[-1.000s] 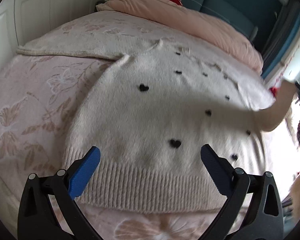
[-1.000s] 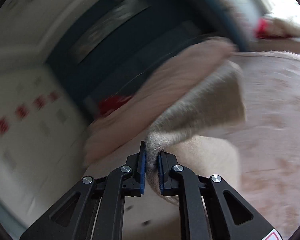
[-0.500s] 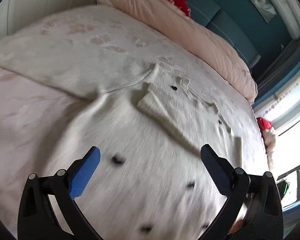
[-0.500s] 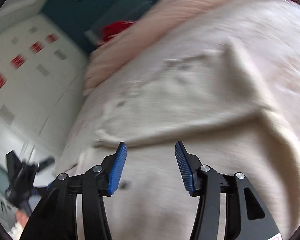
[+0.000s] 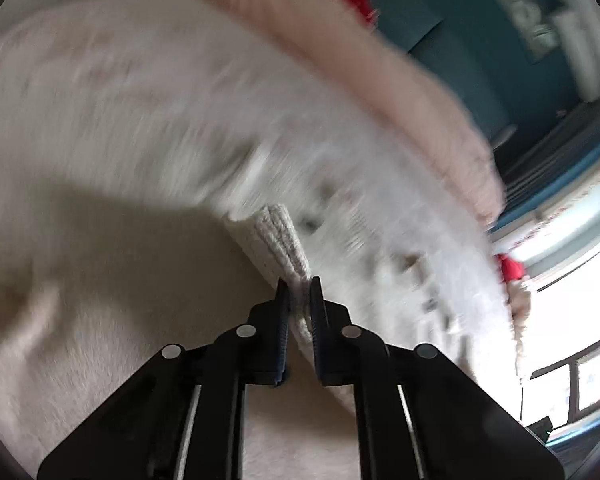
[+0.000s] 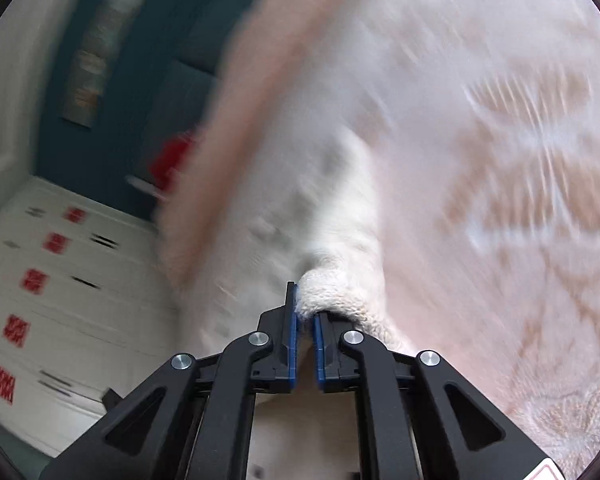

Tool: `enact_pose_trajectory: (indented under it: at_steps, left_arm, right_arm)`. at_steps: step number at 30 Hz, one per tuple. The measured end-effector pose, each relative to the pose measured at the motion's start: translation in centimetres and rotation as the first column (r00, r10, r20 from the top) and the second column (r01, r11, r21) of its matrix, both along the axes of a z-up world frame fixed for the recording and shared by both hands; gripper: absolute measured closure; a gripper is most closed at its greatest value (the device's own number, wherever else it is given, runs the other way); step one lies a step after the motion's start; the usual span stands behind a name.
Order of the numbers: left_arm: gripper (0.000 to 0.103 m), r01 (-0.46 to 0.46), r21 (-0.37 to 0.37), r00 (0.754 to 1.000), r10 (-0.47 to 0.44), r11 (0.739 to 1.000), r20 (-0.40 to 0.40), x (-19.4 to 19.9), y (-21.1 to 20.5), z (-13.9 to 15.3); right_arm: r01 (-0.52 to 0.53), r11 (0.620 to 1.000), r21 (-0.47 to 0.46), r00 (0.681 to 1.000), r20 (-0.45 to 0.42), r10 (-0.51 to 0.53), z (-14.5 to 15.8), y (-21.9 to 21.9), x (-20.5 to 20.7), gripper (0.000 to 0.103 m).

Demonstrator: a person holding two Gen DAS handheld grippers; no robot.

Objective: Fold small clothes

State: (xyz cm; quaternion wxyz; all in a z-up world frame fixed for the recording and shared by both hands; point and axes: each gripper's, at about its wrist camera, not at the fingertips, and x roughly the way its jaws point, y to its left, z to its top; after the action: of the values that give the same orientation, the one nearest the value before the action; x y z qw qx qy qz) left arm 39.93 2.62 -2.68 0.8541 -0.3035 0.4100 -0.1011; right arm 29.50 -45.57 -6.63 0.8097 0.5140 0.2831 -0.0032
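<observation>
A cream knit sweater [image 5: 120, 300] with small black hearts lies on the bed. My left gripper [image 5: 299, 294] is shut on a ribbed edge of the sweater [image 5: 278, 240], which sticks out past the fingertips. My right gripper [image 6: 305, 312] is shut on a bunched fold of the same sweater [image 6: 336, 292], which trails away along the bed. Both views are blurred by motion, so the rest of the sweater's layout is unclear.
The bed has a pink floral cover [image 6: 520, 160]. A pink duvet roll [image 5: 360, 68] lies along the far side against a teal headboard [image 5: 440, 20]. White drawers [image 6: 60, 280] stand beside the bed. A bright window [image 5: 572, 320] is at the right.
Both grippers were open half a second ago and have closed on sweater fabric. The left one moved in from over the sweater's body to a ribbed edge.
</observation>
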Motion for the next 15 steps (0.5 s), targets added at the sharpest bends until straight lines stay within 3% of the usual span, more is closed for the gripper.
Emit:
enact_pose_trajectory:
  at_steps: [2,3,5,6,7,10,13,15]
  left_arm:
    - [0.094,-0.003,-0.025,1.000,0.004,1.000,0.014,-0.5,0.8,0.2]
    - [0.094,-0.006,-0.011,1.000,0.006,1.000,-0.002,-0.6,1.1,-0.7]
    - [0.094,0.003,0.061,0.997,0.001,0.998,-0.079,-0.3,1.1,-3.6]
    - [0.093,0.009,0.091,0.991,0.003,0.996,-0.132,-0.4,1.1,-5.5]
    - [0.092,0.013,0.084,0.995,-0.004,0.996,-0.100,-1.0,1.2,-6.3]
    - [0.091,0.012,0.104,1.000,-0.010,0.994,-0.018,-2.2,1.1,-6.2]
    - [0.091,0.001,0.080,1.000,-0.002,0.997,0.010,-2.3,1.2,-6.6]
    - [0.091,-0.003,0.056,1.000,0.002,0.998,0.029,-3.0,1.6,-6.9]
  right_arm:
    - [0.017,0.995,-0.098,1.000,0.028,-0.015,1.2,0.1,-1.3,0.096]
    - [0.004,0.992,-0.130,1.000,-0.023,-0.007,0.2,0.1,-1.2,0.096]
    - [-0.066,0.988,-0.141,0.978,-0.208,0.035,-3.6,0.5,-1.2,0.100]
    - [-0.077,0.988,-0.132,0.977,-0.208,0.048,-4.4,0.7,-1.4,0.101]
    - [-0.063,0.987,-0.149,0.982,-0.183,0.035,-3.5,0.7,-1.8,0.099]
    - [-0.061,0.976,-0.208,0.976,-0.216,0.015,-0.3,1.4,-2.9,0.091]
    - [-0.009,0.905,-0.425,0.984,-0.167,-0.068,3.9,3.5,-4.7,0.088]
    - [-0.020,0.873,-0.488,0.990,-0.130,-0.050,5.7,4.8,-4.3,0.087]
